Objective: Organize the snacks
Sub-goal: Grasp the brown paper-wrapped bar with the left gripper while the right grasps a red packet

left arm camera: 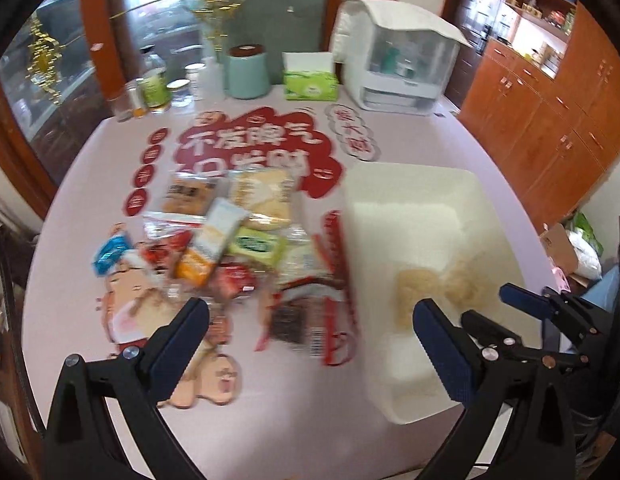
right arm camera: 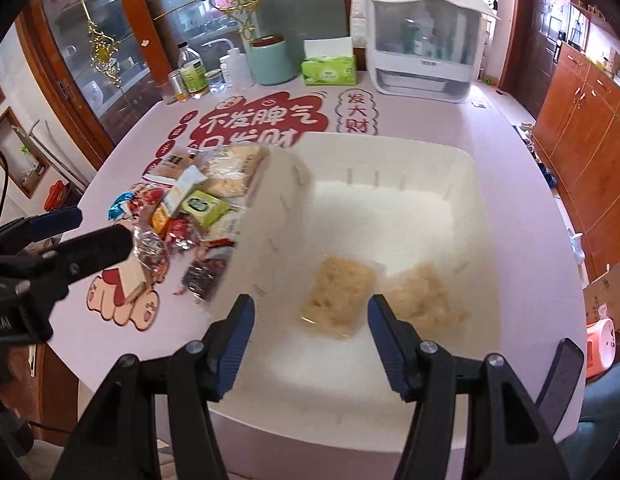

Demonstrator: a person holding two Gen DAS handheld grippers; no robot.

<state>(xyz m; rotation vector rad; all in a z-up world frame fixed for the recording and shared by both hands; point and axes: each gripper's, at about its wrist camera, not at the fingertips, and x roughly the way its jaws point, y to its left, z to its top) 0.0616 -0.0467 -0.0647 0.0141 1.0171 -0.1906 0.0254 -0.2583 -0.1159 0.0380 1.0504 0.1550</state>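
Plainly, as the two wrist views give it:

Table writing: the pale pink tablecloth (right arm camera: 509,184) carries a red cloud print with white Chinese characters, its top row reading 不发脾气; beside it a scalloped strip (right arm camera: 357,111) reads 发大财.

Other labels: the green tissue pack (right arm camera: 329,72) and the green-labelled clear bottle (right arm camera: 193,72) bear print too small to read; lettering on the snack wrappers is blurred.

Snack pile: a heap of mixed wrapped snacks (left arm camera: 230,240) lies on the cloth just left of the bin, among them a light green packet (right arm camera: 204,206), an orange-and-white bar (left arm camera: 208,246), a blue-wrapped piece (left arm camera: 110,252) and a red-edged packet with a dark window (left arm camera: 306,312).

Bin: a white rectangular plastic bin (right arm camera: 461,184) stands on the table, holding two clear-wrapped pale beige puffed-rice cakes, one (right arm camera: 337,300) left of the other (right arm camera: 425,300), side by side near its front wall.

Right gripper (right arm camera: 310,340): black arms with blue pads, jaws apart with nothing clamped; it hangs over the bin's near part, and the left cake shows between the two tips, below them.

Left gripper (left arm camera: 310,336): jaws wide apart and empty, over the cloth; the red-edged packet lies between its tips, the pile just beyond, the bin's left wall by its right finger (left arm camera: 441,344).

Back of table: a mint ceramic canister (right arm camera: 270,60) and a white covered rack (right arm camera: 421,40).
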